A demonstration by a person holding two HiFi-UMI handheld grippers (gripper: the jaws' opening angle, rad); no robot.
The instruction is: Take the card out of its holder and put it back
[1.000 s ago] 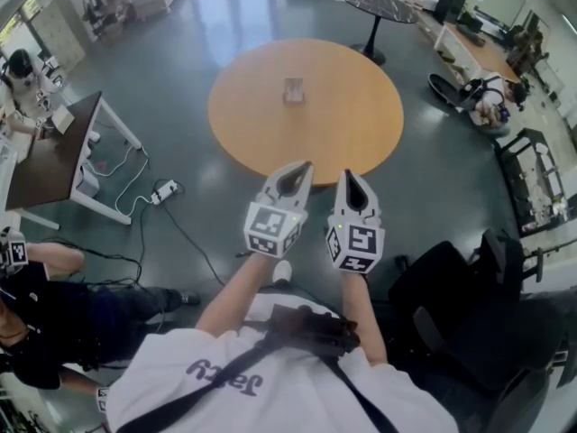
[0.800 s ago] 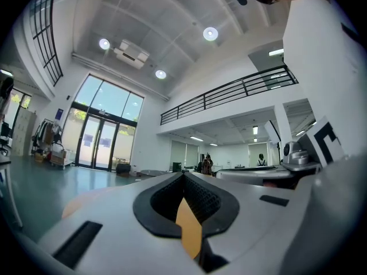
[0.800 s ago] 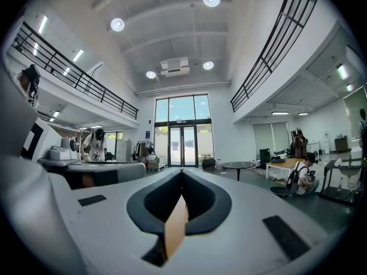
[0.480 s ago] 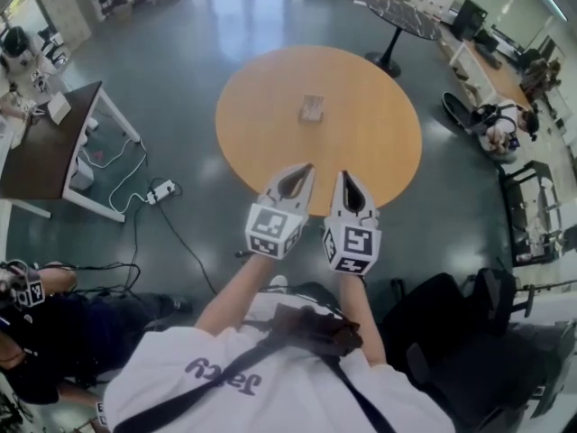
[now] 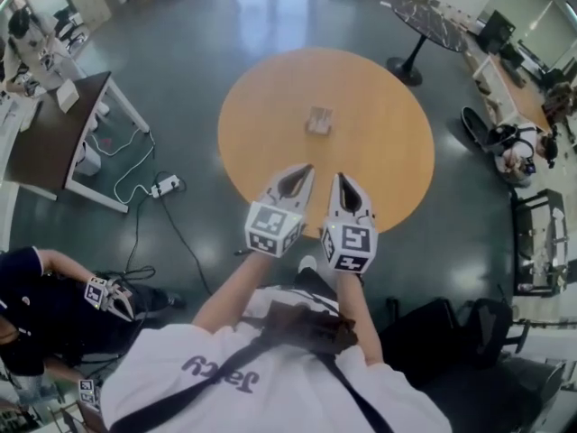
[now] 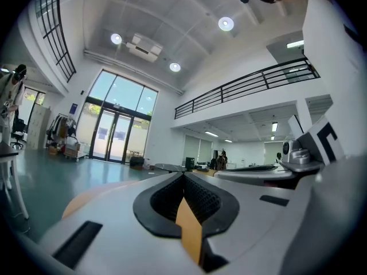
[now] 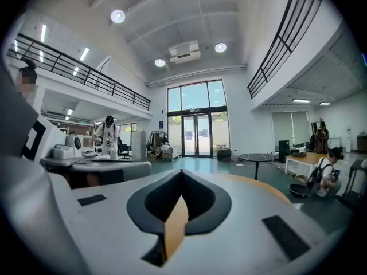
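A small card holder point(image 5: 319, 120) with a pale card in it stands upright near the middle of the round orange table point(image 5: 379, 165). Both grippers are held side by side over the table's near edge, well short of the holder. The left gripper point(image 5: 304, 169) has its jaws shut with nothing between them, and its tips point(image 6: 184, 175) meet in the left gripper view. The right gripper point(image 5: 338, 178) is shut and empty too, with its tips point(image 7: 182, 172) closed together. Neither gripper view shows the holder; only slivers of the orange tabletop point(image 7: 261, 187) show past the jaws.
A dark desk point(image 5: 50, 142) stands at the left, with a power strip point(image 5: 165, 186) and cables on the floor beside it. A seated person point(image 5: 36, 305) is at lower left. A black round table point(image 5: 431, 21) stands beyond, black chairs point(image 5: 451, 323) at lower right.
The person has walked toward the orange table, so it sits nearer and larger. Both grippers have come forward over its near edge, still shut.
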